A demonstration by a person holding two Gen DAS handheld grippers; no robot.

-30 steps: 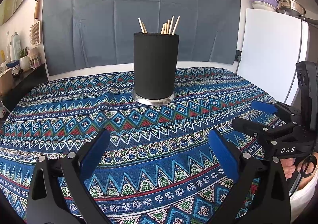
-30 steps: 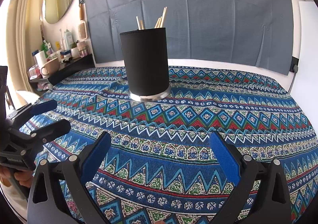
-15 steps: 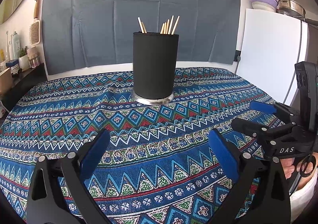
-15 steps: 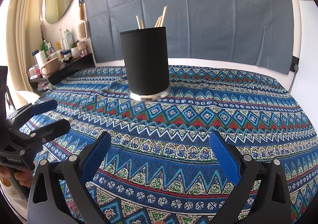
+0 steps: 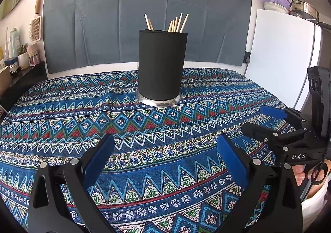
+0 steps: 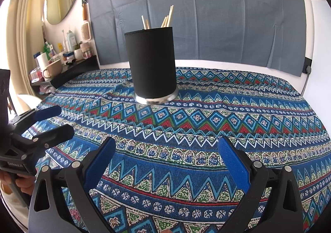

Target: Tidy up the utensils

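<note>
A black cylindrical holder (image 5: 162, 65) on a silver base stands upright at the far middle of the table, also in the right wrist view (image 6: 153, 63). Several wooden chopsticks (image 5: 178, 23) stick out of its top, also seen from the right (image 6: 167, 18). My left gripper (image 5: 165, 150) is open and empty, low over the cloth near the front edge. My right gripper (image 6: 165, 152) is open and empty beside it. Each shows in the other's view, the right gripper (image 5: 262, 121) at right, the left gripper (image 6: 55, 121) at left.
A blue patterned cloth (image 5: 144, 121) covers the table. A white fridge (image 5: 279, 57) with bowls and pots on top stands at right. A dark shelf (image 6: 68, 67) with bottles and cups runs along the left wall. A grey cloth (image 5: 144, 5) hangs behind.
Both grippers stay open and almost still. The left wrist view has drifted very slightly; nothing on the table has moved.
</note>
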